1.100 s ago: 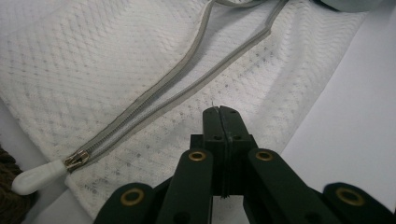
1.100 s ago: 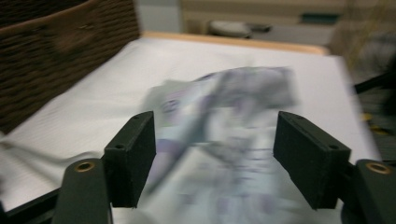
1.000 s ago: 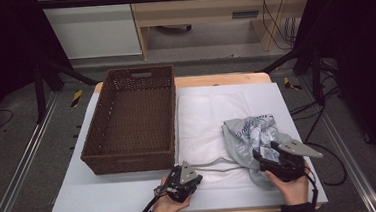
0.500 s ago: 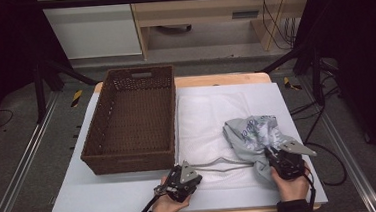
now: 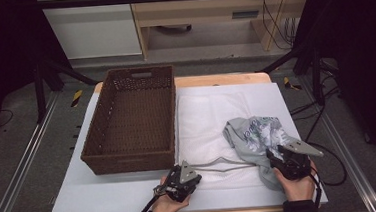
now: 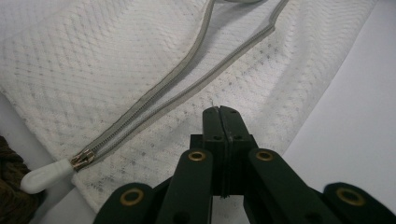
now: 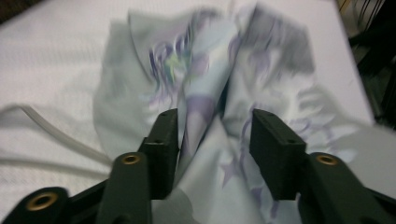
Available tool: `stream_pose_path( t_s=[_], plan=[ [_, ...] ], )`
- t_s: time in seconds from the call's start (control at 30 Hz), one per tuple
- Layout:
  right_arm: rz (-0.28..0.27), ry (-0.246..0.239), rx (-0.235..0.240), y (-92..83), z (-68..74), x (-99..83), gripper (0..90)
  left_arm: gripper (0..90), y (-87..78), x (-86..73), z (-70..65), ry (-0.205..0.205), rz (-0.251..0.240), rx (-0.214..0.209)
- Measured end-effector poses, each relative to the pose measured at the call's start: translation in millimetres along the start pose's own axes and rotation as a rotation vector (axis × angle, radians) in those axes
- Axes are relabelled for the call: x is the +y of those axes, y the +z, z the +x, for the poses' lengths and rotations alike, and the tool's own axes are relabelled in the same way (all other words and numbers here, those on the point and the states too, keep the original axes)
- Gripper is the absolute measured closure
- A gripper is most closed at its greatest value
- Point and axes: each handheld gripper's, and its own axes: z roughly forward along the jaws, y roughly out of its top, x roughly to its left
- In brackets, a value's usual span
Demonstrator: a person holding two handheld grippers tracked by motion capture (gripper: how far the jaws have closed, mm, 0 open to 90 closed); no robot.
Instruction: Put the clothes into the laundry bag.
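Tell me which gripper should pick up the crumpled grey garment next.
Right. The right gripper already straddles a fold of the grey garment, its jaws having just been opening. The left gripper is shut at the white mesh bag's edge, beside the zipper.

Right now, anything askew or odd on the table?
Nothing damaged or spilled. The grey printed garment lies crumpled at the right edge of the white mesh laundry bag, not inside it. The bag's zipper is open. The wicker basket sits square on the table.
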Motion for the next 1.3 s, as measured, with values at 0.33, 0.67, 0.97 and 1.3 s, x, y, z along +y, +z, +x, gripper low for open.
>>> stream_pose_path(
  t_s=[0.33,0.67,0.97,1.3],
  plan=[
    [-0.143,-0.083,0.165,-19.3,45.4,30.7,47.8,89.3,-0.2,1.5,0.9,-0.004,-0.002,-0.003],
    [-0.003,-0.14,0.305,37.0,91.8,19.6,55.9,89.2,0.1,0.5,0.7,0.001,0.003,0.001],
    [0.113,-0.15,0.293,60.7,94.2,0.4,59.6,89.2,0.2,0.9,1.2,-0.002,0.007,-0.003],
    [0.13,-0.169,0.24,64.9,95.1,0.1,86.8,85.9,1.2,3.0,1.4,-0.003,0.005,-0.006]
  ],
)
